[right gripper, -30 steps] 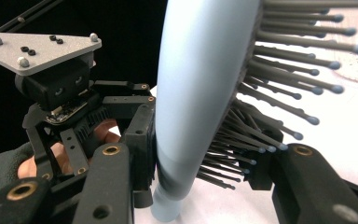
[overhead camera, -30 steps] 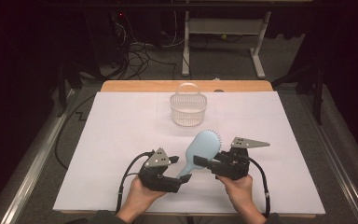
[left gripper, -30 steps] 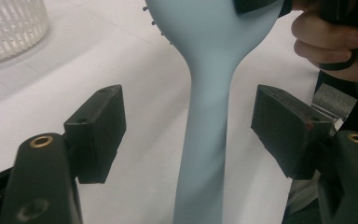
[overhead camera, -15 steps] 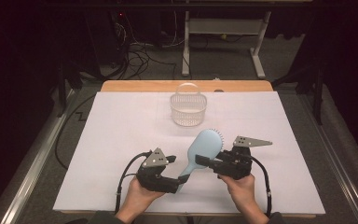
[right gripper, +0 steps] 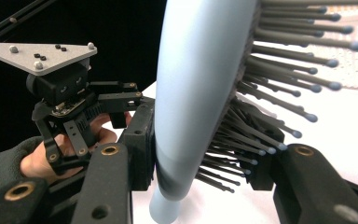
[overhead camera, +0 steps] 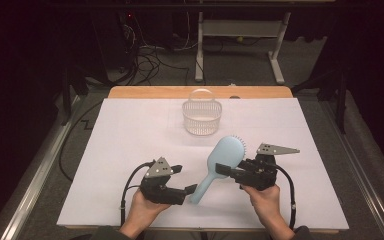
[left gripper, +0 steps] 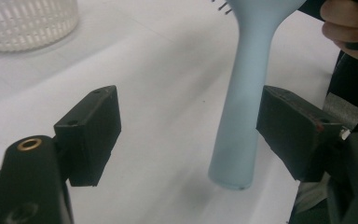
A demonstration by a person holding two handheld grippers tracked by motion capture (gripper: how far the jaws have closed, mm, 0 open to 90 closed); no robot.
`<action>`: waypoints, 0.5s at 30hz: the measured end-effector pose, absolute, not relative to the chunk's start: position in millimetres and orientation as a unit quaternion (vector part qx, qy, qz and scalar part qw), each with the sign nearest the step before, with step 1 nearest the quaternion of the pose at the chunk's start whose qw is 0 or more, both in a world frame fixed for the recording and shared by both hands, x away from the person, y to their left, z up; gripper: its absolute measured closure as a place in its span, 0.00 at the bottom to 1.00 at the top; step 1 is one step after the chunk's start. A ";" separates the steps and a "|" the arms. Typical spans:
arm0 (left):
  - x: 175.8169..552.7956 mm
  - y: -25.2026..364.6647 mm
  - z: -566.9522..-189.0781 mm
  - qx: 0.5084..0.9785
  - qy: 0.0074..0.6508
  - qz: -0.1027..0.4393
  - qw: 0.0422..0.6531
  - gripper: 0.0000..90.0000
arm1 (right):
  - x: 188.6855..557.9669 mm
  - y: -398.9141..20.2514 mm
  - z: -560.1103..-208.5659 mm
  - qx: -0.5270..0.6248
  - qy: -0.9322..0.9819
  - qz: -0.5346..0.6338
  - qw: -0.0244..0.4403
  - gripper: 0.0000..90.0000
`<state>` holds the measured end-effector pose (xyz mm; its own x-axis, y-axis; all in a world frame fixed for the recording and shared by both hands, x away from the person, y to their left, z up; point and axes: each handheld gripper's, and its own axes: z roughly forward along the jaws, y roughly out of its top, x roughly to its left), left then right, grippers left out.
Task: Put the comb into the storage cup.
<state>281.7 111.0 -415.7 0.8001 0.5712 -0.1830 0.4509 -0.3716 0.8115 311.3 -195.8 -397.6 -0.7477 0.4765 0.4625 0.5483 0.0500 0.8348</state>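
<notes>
While the left tongs [left gripper: 182, 135] are standing apart, having just been opening off the brush [overhead camera: 219, 162] handle, the right tongs [overhead camera: 223, 170] are clamping its head above the tabletop [overhead camera: 130, 130]: handover looking complete, basket [overhead camera: 201, 116] likely next.

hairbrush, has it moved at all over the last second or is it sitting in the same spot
No. The hairbrush keeps the same place and tilt below the white basket, its head clamped in the right claw.

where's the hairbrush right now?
High view: hairbrush at front centre of the table, head clamped in the right gripper, handle between the left gripper's open jaws.
</notes>
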 end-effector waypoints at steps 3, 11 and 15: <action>281.5 118.3 -414.9 0.823 0.316 0.069 0.467 0.23 | 311.6 -198.5 -396.2 -0.357 -0.724 -0.590 0.029 0.60; 278.7 137.1 -412.9 0.813 0.327 0.082 0.474 0.23 | 312.2 -201.3 -391.6 -0.354 -0.731 -0.582 0.026 0.60; 278.2 144.9 -412.5 0.812 0.330 0.089 0.472 0.23 | 313.3 -203.7 -389.5 -0.356 -0.731 -0.581 0.025 0.60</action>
